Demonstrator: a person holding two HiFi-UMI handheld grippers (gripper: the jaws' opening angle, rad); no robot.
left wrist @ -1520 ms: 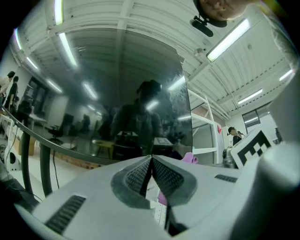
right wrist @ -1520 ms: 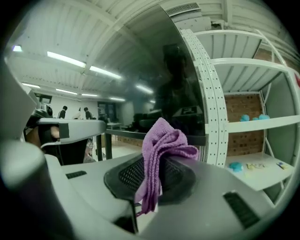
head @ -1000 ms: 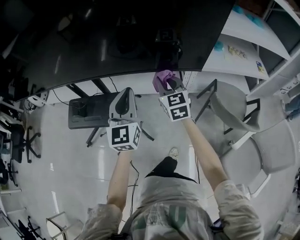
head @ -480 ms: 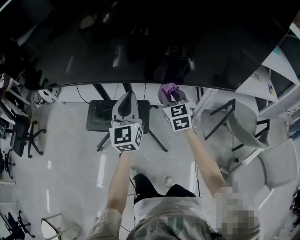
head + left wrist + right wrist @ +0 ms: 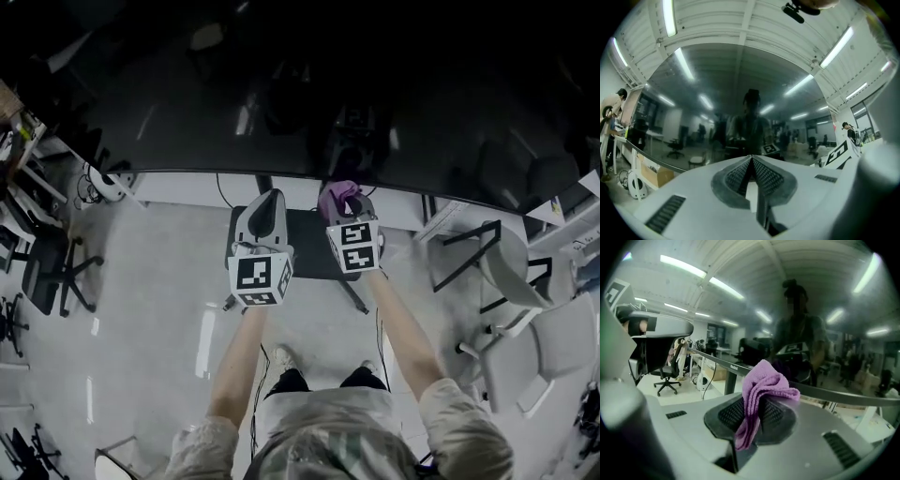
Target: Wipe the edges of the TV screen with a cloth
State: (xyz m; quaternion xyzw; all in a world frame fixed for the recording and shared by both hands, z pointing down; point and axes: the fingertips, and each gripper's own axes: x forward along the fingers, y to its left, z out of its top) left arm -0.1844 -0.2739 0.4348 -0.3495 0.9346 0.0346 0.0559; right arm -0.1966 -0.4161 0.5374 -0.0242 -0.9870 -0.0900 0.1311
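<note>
Right gripper point(image 5: 345, 208): clamped on a purple cloth point(image 5: 336, 197), wad bunched above the jaws, tail hanging down between them. The cloth sits at the lower edge of the TV screen point(image 5: 169, 112), near or just touching the bezel; contact not certain.

Left gripper point(image 5: 267, 201): jaws pressed together, nothing in them, tip just below the same edge, beside the right one.

Change over the last second: the screen's right corner has slid out of the head view, and the stand base point(image 5: 307, 239) now lies directly under both grippers. The person has sidestepped left along the bottom edge, cloth kept at the bezel throughout. Reads as a mid-pass wipe of the lower edge; side and top edges likely remain.
</note>
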